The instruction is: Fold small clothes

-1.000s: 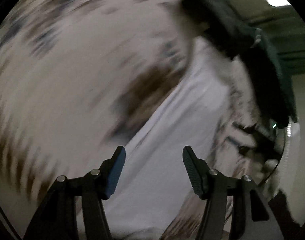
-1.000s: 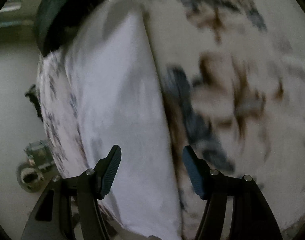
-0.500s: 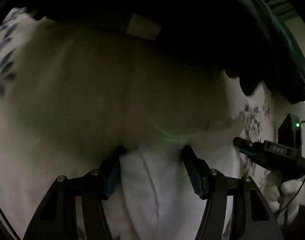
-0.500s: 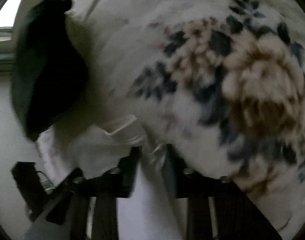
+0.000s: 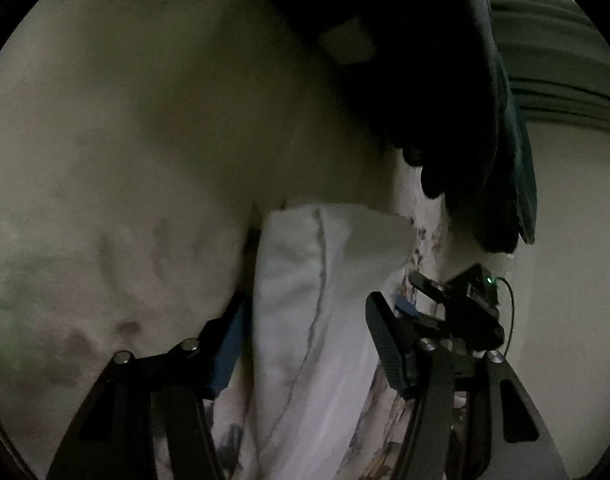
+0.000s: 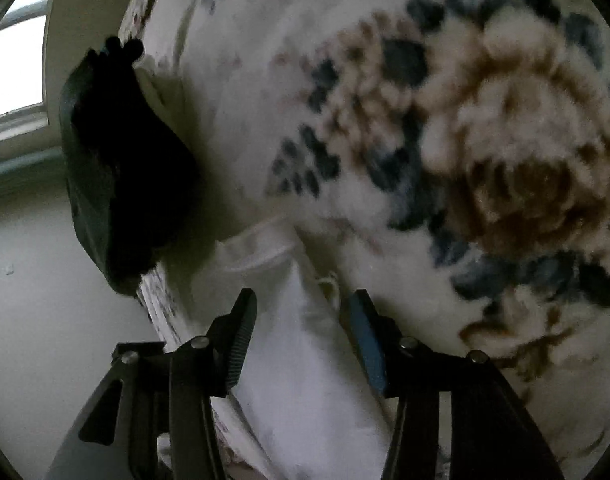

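Since half a second ago your right gripper [image 6: 301, 336] has spread apart again; your left gripper [image 5: 305, 344] stays spread too, pinching nothing. Between both pairs of fingers lies the white cloth [image 5: 325, 280], at lower centre, on the floral blanket [image 6: 445, 120]. Folding seems only started; most remains.
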Demonstrator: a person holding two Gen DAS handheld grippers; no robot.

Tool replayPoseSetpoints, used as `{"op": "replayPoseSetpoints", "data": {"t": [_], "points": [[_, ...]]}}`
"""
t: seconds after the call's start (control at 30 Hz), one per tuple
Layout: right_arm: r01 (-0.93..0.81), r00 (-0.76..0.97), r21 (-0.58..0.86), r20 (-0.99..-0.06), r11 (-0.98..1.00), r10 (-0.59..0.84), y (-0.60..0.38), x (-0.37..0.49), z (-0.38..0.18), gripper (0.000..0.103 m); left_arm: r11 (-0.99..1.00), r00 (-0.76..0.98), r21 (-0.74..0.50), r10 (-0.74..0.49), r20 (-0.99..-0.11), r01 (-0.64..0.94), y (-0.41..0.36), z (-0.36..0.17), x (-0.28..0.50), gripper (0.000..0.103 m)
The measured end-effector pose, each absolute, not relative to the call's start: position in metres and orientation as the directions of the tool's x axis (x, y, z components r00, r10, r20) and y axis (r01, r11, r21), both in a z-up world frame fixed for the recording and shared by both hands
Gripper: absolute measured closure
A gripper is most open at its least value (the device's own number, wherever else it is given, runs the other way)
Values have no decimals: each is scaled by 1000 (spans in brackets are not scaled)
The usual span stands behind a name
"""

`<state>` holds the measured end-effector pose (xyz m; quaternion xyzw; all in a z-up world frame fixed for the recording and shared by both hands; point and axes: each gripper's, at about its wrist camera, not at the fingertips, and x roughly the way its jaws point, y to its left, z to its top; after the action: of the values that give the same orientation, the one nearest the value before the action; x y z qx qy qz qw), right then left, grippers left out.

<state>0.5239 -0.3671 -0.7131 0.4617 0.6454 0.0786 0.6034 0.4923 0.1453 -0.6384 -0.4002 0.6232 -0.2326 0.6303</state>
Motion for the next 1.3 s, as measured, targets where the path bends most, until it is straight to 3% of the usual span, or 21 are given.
{"op": "replayPoseSetpoints", "data": {"t": [0.17,0.23,0.27,0.3,0.33,0.43,0.5,0.77,1.07,1.17,1.23,1.3], "points": [[481,146,743,-591,465,793,-345,532,-743,52,601,102,-794,-787,-608,-96,118,-633,509,46],[464,167,775,-553,430,816,-337,538,-747,52,619,107,-784,-777,-620,-44,108,-627,520,49],[455,180,785,-543,420,820,-335,541,-747,52,639,111,-769,-764,-636,-16,105,-623,522,56],[448,192,791,-541,417,819,-333,544,-746,57,653,110,-757,-753,-649,3,105,-620,524,86],[444,205,792,-544,418,814,-332,545,-745,72,660,107,-751,-748,-655,16,105,-619,524,97],[424,225,785,-575,452,787,-331,548,-732,94,677,119,-734,-734,-669,54,102,-612,522,97],[397,234,781,-593,481,770,-327,550,-721,97,674,132,-736,-737,-663,67,109,-604,520,97],[276,247,801,-593,531,766,-292,549,-667,98,669,168,-737,-741,-650,98,104,-579,505,97],[196,254,829,-558,523,790,-274,471,-606,98,653,144,-737,-758,-637,178,110,-528,436,94],[168,222,835,-550,524,805,-276,439,-595,97,659,118,-736,-752,-649,153,123,-522,396,74],[169,182,828,-559,534,809,-273,412,-590,95,668,105,-732,-744,-660,131,130,-521,364,49],[166,103,816,-573,554,813,-266,381,-590,84,689,72,-719,-725,-685,89,139,-522,325,47]]}}
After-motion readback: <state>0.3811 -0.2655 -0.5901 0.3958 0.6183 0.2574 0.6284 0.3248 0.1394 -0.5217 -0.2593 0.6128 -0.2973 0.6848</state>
